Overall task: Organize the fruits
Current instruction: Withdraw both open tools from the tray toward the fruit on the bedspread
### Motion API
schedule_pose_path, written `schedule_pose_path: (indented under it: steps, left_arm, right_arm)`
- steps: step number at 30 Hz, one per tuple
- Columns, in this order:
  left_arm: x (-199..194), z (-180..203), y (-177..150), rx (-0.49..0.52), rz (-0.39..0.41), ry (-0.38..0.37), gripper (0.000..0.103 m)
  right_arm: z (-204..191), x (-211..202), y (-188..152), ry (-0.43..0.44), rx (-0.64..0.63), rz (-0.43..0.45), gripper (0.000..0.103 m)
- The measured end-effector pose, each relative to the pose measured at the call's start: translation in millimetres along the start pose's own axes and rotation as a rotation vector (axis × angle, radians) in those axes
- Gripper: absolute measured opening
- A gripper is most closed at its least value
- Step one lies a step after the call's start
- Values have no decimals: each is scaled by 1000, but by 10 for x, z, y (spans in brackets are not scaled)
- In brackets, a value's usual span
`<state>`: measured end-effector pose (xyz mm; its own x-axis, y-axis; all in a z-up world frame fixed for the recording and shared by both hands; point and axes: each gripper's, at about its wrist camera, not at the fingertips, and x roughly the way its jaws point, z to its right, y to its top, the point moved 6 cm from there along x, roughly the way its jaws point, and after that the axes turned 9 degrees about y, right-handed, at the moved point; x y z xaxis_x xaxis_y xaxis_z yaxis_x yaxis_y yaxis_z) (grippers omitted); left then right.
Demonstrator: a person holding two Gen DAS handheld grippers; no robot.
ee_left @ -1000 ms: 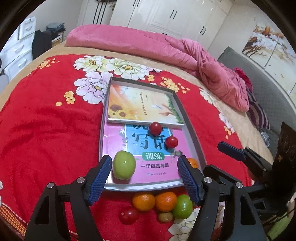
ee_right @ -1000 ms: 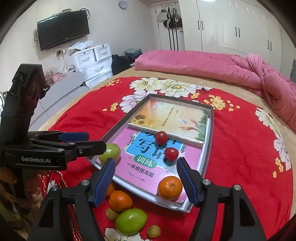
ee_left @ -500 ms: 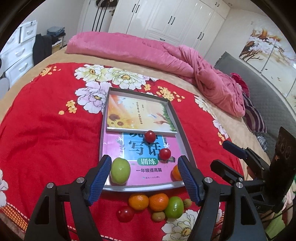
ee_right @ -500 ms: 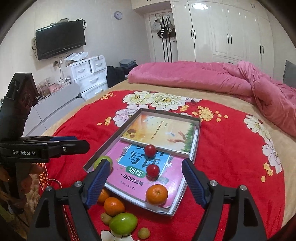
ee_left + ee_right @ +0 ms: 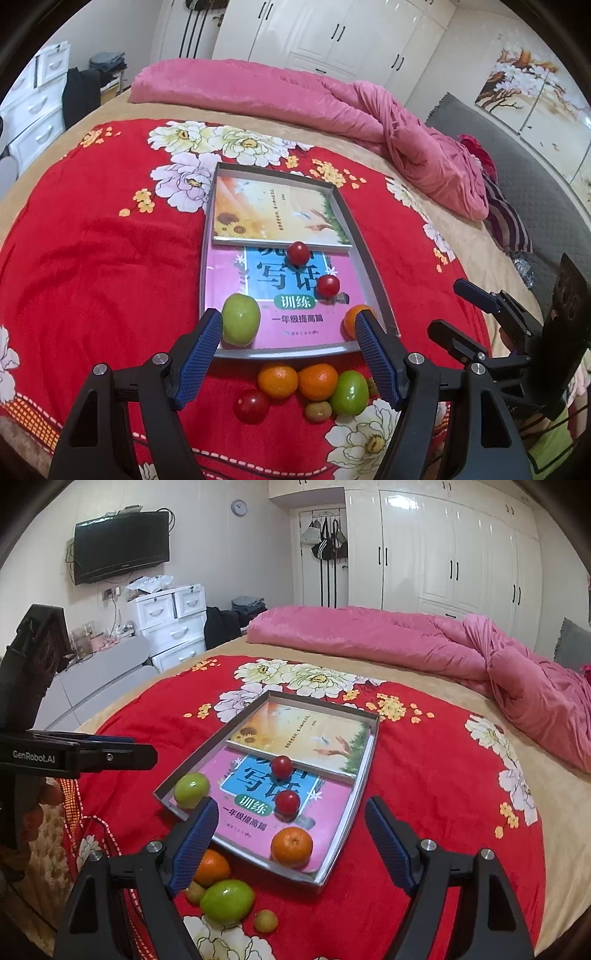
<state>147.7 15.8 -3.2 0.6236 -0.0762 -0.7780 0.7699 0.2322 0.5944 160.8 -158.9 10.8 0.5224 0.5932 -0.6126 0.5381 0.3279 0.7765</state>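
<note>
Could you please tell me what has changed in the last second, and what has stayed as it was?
The right tool has drawn back and up from the orange in the tray; its jaws have just been opening, with nothing between them. The left tool stayed open and empty. The green apple, both cherry tomatoes and the fruits on the red blanket lie as before.

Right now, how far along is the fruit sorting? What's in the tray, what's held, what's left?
Done: four fruits sit in the tray on the books: a green apple, two red tomatoes and an orange.

In hand: nothing. Left tongs and right tongs are both open and empty.

Left: a cluster on the red blanket: oranges, a green apple, a tomato, small fruits.
</note>
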Motion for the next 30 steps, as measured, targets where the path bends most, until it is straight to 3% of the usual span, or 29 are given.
schedule_pose_path:
  steps: [22, 30]
  left_arm:
    - [119, -175, -273, 21, -58, 44, 76]
    - [189, -158, -413, 52, -86, 45, 76]
  right_arm:
    - [58, 79, -451, 19, 109, -118, 81]
    - [-18, 122, -605, -1, 88, -171, 81]
